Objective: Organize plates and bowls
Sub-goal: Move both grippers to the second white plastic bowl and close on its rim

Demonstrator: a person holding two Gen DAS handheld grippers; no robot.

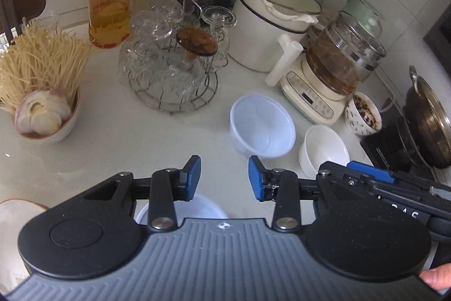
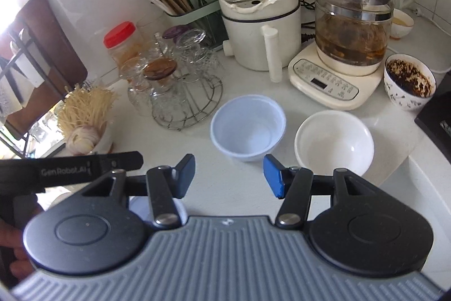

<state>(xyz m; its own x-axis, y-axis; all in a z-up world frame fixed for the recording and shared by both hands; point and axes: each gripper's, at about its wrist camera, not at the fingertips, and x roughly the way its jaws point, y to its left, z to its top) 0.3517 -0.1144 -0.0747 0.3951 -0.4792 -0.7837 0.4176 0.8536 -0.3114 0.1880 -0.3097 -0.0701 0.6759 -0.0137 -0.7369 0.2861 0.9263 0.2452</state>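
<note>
A translucent plastic bowl (image 1: 262, 126) (image 2: 248, 129) stands on the white counter ahead of both grippers. A white ceramic bowl (image 1: 324, 150) (image 2: 334, 141) stands just right of it. Another plastic bowl (image 1: 203, 206) (image 2: 138, 209) lies below my left gripper, mostly hidden. My left gripper (image 1: 224, 178) is open and empty above the counter. My right gripper (image 2: 228, 177) is open and empty, just short of the two bowls. The right gripper also shows at the right edge of the left wrist view (image 1: 375, 174). A plate rim (image 1: 17, 206) shows at lower left.
A bowl with noodles and garlic (image 1: 42, 114) (image 2: 87, 131) sits left. A wire rack of glassware (image 1: 174, 69) (image 2: 180, 86), a white pot (image 1: 276, 24) (image 2: 262, 19), a glass kettle (image 1: 332, 69) (image 2: 352, 27), a dirty patterned bowl (image 1: 363, 113) (image 2: 408, 81) and a wok (image 1: 428, 120) crowd the back and right.
</note>
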